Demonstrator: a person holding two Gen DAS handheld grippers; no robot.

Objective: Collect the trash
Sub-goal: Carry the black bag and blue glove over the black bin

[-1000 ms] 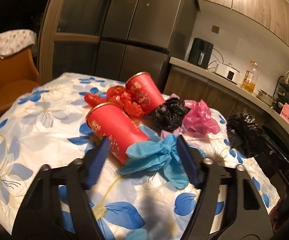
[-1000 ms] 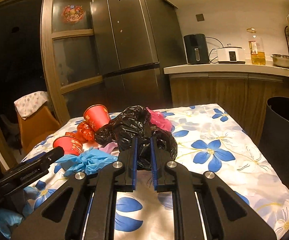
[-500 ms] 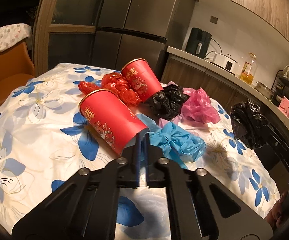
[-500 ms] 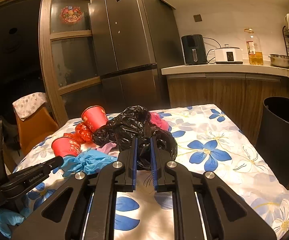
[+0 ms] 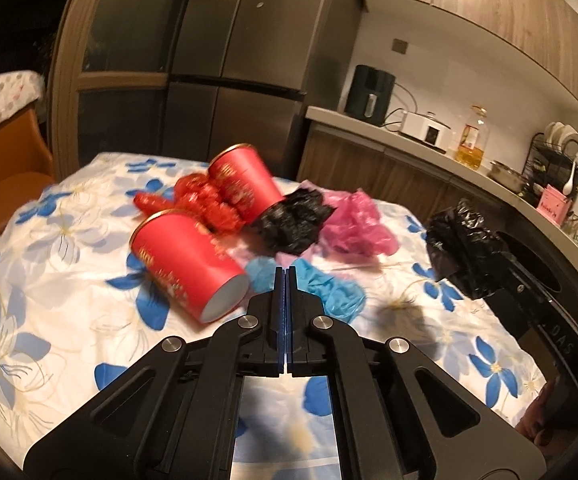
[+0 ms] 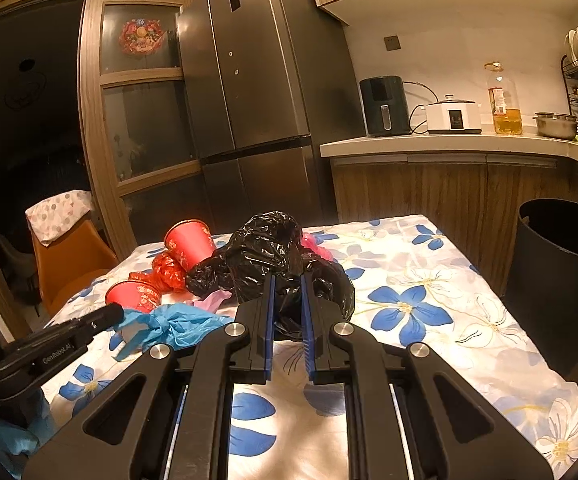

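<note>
left tongs (image 5: 286, 280) closed, above tablecloth (image 5: 49, 280) | blue glove (image 5: 329, 284) just ahead | red cup (image 5: 189, 264) lying left

The tabletop (image 5: 69, 264) wears a white cloth with blue flowers. Toward its far edge lie two red paper cups (image 5: 187, 262) on their sides, crumpled red wrapping (image 5: 205, 204), a black bag (image 5: 295, 222), pink plastic (image 5: 355, 228) and a blue glove (image 5: 329, 286).
</note>
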